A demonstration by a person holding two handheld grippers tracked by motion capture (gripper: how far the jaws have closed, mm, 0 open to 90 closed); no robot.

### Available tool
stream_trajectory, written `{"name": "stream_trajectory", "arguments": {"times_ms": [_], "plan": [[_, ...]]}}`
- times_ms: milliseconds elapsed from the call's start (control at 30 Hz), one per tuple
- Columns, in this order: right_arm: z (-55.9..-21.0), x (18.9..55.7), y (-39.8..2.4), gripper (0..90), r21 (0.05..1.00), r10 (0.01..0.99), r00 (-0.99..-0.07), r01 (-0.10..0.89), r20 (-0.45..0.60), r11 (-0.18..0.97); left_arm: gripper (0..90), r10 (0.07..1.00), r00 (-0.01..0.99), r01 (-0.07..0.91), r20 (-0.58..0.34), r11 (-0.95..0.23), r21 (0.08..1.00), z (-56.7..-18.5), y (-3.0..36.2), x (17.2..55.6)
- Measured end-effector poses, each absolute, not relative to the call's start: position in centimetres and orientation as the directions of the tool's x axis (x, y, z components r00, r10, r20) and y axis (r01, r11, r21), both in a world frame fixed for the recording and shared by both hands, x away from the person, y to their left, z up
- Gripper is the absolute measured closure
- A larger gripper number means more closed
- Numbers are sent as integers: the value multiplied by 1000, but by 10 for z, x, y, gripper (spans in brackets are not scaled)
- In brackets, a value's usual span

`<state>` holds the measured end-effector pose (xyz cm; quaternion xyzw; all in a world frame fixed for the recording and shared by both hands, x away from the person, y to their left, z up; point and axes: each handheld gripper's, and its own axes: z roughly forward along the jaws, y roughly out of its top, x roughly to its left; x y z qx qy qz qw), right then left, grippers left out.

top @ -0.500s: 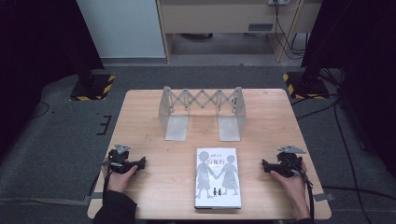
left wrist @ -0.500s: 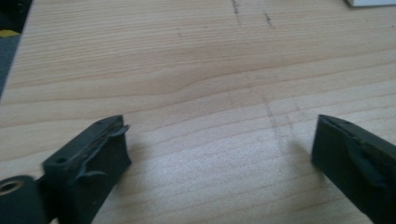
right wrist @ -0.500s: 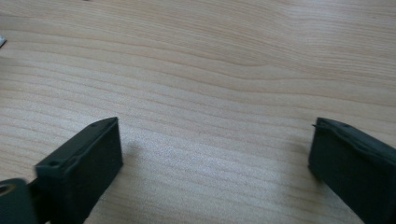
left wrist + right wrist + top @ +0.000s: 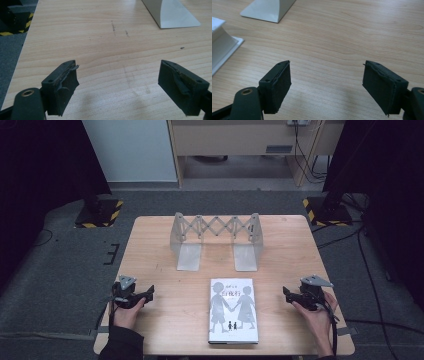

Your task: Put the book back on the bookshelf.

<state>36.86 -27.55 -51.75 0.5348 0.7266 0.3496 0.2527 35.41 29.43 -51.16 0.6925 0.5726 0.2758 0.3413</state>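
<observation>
Resting left claw (image 4: 148, 294) and right claw (image 4: 285, 292) wide and empty on bench (image 4: 160, 245), flanking book (image 4: 233, 310); nothing started, book lying flat, untouched, bookend rack (image 4: 216, 236) waiting unfilled.

We see a matt, pale wooden bench (image 4: 165, 245) with fine grain under each gripper, a smooth dull-grey metal rack (image 4: 216, 230) beyond them, and between them a satin paper-covered book (image 4: 233, 310).

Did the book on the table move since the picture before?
No. The book lies flat at the near edge, in line below the right foot of the grey expanding rack, the same as before.
</observation>
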Motion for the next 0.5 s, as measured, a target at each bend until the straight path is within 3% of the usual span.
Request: {"name": "stream_trajectory", "arguments": {"times_ms": [100,500], "plan": [[-514,366,-274,199,784,951,-310,596,23,175,151,976,218,599,-12,-124,791,-510,290,354],[-504,357,-271,232,802,942,-329,578,60,151,153,962,271,556,-46,-117,823,-504,274,349]]}}
